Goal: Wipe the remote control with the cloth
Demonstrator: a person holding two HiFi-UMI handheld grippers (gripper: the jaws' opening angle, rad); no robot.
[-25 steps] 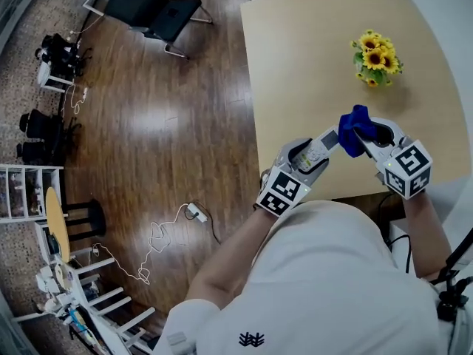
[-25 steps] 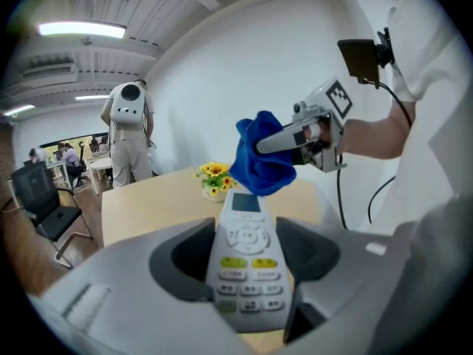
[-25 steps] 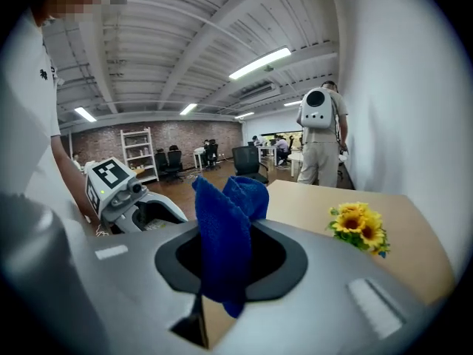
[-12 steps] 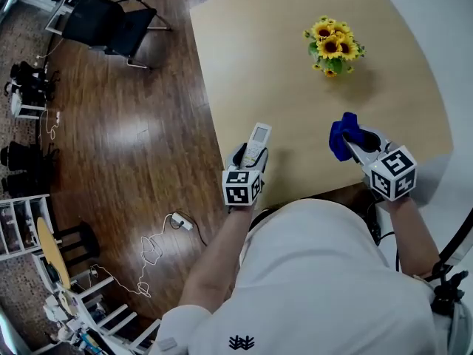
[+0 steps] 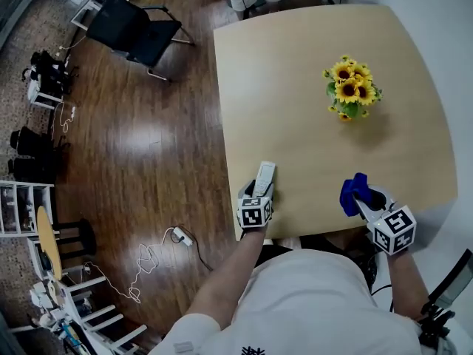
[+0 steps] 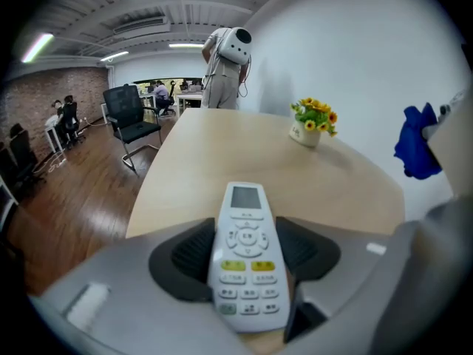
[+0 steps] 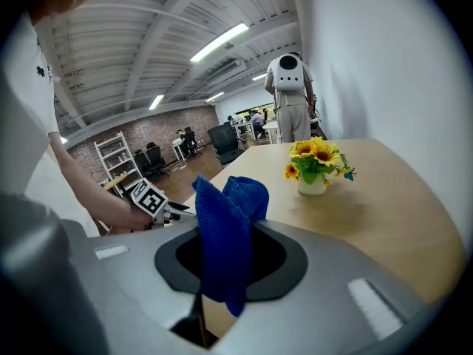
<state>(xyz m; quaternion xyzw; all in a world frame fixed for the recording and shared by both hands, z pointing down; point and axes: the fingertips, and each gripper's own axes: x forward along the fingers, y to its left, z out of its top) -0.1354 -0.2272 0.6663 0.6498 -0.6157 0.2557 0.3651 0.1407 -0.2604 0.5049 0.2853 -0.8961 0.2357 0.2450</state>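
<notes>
The left tool (image 5: 258,192) is gripping the slim white plastic remote control (image 5: 265,174) buttons-up, presenting it for the bunched blue cloth (image 5: 352,192) the right tool (image 5: 367,200) is pinching.

The table (image 5: 318,50) is viewed from steeply overhead in the head view, with the potted sunflowers (image 5: 349,87) at 2 o'clock. The left gripper view is set low and close behind the remote control (image 6: 247,265), the right gripper view behind the blue cloth (image 7: 222,250), both faced along the tabletop. The sunflowers are shared by all three views.
</notes>
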